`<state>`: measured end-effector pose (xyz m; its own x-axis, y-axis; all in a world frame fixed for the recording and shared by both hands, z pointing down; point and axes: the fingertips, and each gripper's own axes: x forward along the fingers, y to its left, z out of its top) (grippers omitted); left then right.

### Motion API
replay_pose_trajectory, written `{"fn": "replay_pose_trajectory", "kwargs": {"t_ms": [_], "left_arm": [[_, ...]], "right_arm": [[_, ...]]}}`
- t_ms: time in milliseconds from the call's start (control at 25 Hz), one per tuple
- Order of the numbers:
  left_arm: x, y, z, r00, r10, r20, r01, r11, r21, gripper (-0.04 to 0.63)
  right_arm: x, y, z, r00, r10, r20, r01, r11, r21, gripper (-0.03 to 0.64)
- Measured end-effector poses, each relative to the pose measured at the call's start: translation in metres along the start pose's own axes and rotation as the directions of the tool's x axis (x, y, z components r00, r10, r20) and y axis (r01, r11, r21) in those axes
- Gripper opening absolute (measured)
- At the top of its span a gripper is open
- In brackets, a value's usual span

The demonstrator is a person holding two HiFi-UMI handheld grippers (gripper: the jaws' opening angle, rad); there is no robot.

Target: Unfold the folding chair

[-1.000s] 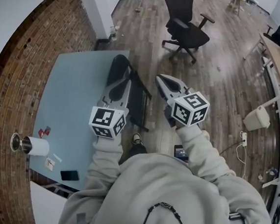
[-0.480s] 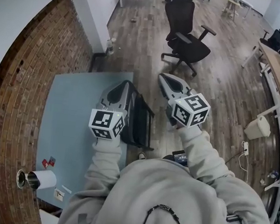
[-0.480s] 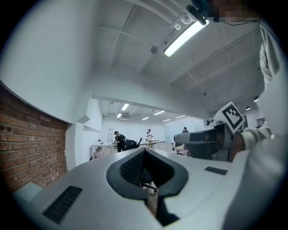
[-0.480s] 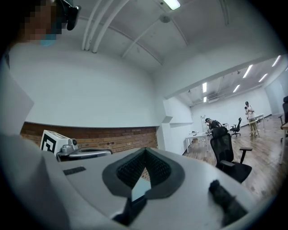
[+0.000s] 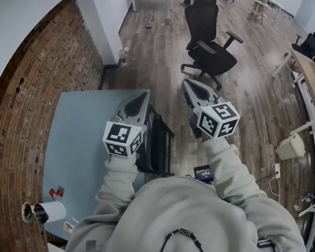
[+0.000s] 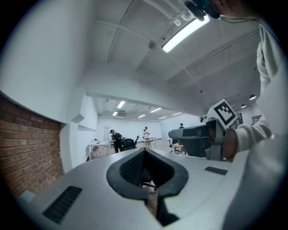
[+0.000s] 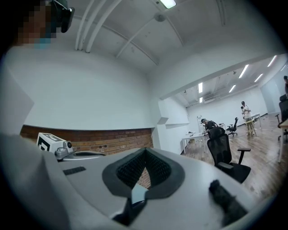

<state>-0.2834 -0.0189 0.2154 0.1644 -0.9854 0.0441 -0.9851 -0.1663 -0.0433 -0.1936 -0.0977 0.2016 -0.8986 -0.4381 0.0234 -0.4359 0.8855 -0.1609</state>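
**Left gripper** [image 5: 140, 101]: jaws pressed together, nothing between them; held level.

**Right gripper** [image 5: 190, 89]: jaws likewise closed and empty; level, aimed toward the office chair [image 5: 211, 45].

**Folding chair** [image 5: 158, 144]: dark, folded flat, standing on edge against the right side of the pale blue table [image 5: 82, 126]. It is below and between the two grippers, touched by neither.

**Change over the last second:** both grippers carried forward with the person. In the head view, table and folding chair have slid nearer the body.

**Assessment:** approach only, unfolding not begun. The jaws would have to open before any grasp.
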Motion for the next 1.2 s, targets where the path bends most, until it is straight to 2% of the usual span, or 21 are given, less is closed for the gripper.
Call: {"fn": "replay_pose_trajectory", "kwargs": {"t_ms": [200,400,560,680,760,840,920,1080,1200], "left_arm": [[0.008,0.017,-0.020,0.999,0.029,-0.039,-0.030,0.999,-0.024,0.003],[0.013,0.039,-0.070,0.986,0.045,-0.158,-0.057,0.996,-0.073,0.003],[0.016,0.060,-0.130,0.961,0.058,-0.270,-0.099,0.986,-0.138,0.004],[0.008,0.066,-0.184,0.920,0.060,-0.387,-0.129,0.979,-0.155,0.003],[0.008,0.072,-0.216,0.892,0.057,-0.448,-0.138,0.979,-0.151,0.005],[0.006,0.076,-0.247,0.871,0.037,-0.490,-0.143,0.973,-0.180,0.008],[-0.002,0.075,-0.278,0.849,0.022,-0.528,-0.161,0.963,-0.218,0.054],[-0.016,0.082,-0.335,0.788,0.020,-0.615,-0.214,0.946,-0.245,0.198],[-0.023,0.082,-0.374,0.747,-0.029,-0.664,-0.229,0.927,-0.298,0.290]], "right_arm": [[0.021,-0.007,-0.019,0.999,0.010,-0.040,-0.010,1.000,0.019,0.008],[0.043,-0.020,-0.057,0.994,-0.005,-0.107,0.011,0.998,0.057,0.006],[0.069,-0.029,-0.111,0.980,-0.015,-0.199,0.033,0.996,0.085,0.008],[0.079,-0.033,-0.172,0.958,-0.022,-0.285,0.058,0.991,0.118,0.008],[0.086,-0.037,-0.215,0.937,-0.025,-0.349,0.078,0.987,0.138,0.009],[0.092,-0.039,-0.260,0.907,-0.025,-0.420,0.098,0.983,0.153,0.011],[0.095,-0.035,-0.308,0.870,-0.008,-0.493,0.110,0.978,0.177,0.019],[0.099,-0.023,-0.399,0.796,0.044,-0.603,0.127,0.963,0.237,0.106],[0.101,-0.019,-0.472,0.703,0.057,-0.708,0.167,0.956,0.243,0.178]]}}
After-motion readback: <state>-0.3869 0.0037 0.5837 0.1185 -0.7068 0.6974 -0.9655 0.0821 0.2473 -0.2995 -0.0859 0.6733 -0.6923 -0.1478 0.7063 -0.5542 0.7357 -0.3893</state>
